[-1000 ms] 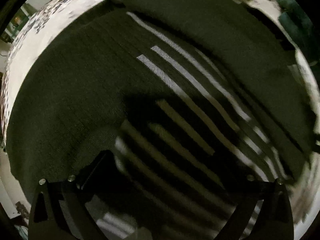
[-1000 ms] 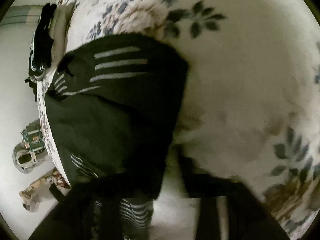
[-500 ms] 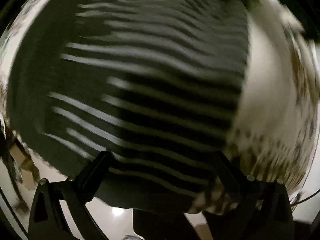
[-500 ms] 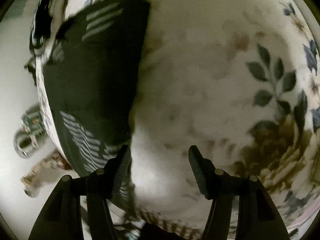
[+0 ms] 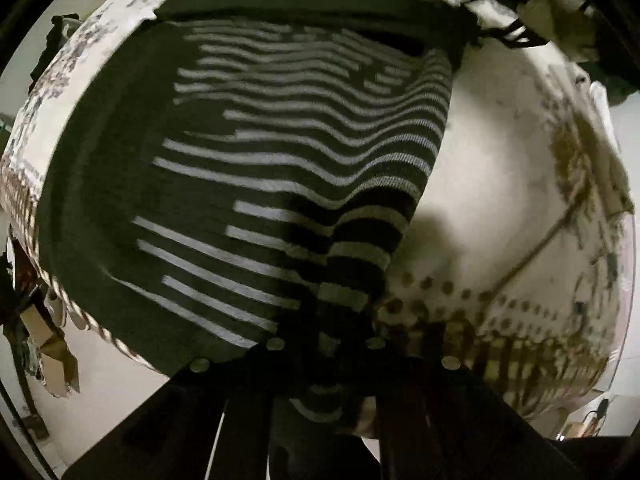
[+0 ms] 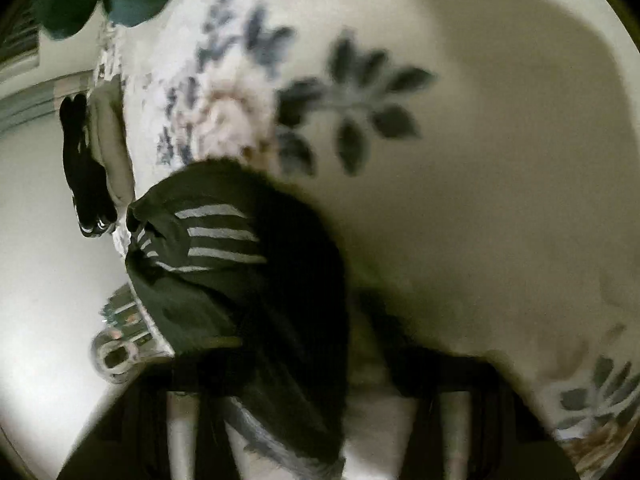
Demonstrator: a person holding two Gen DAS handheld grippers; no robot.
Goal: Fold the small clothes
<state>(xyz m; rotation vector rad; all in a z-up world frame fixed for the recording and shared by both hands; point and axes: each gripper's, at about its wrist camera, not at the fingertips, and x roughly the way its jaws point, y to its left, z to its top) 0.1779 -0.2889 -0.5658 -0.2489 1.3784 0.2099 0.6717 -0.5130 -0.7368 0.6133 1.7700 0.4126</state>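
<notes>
Now both my claws are clenched on the dark knitted garment with pale grey stripes [image 5: 304, 184].
Left gripper [image 5: 324, 344] has just closed, pinching its striped edge at lower centre; right gripper [image 6: 304, 364] has likewise closed on a fold at lower left, over the cream floral bedsheet [image 6: 480, 200].

We found no readable text, labels, brands or numbers in either wrist view; the fabric carried only stripes and floral print, no lettering.

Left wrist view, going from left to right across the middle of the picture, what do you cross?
Floral bedspread edge → dark striped garment → plain cream stretch of the bedspread → its brown patterned border.
</notes>
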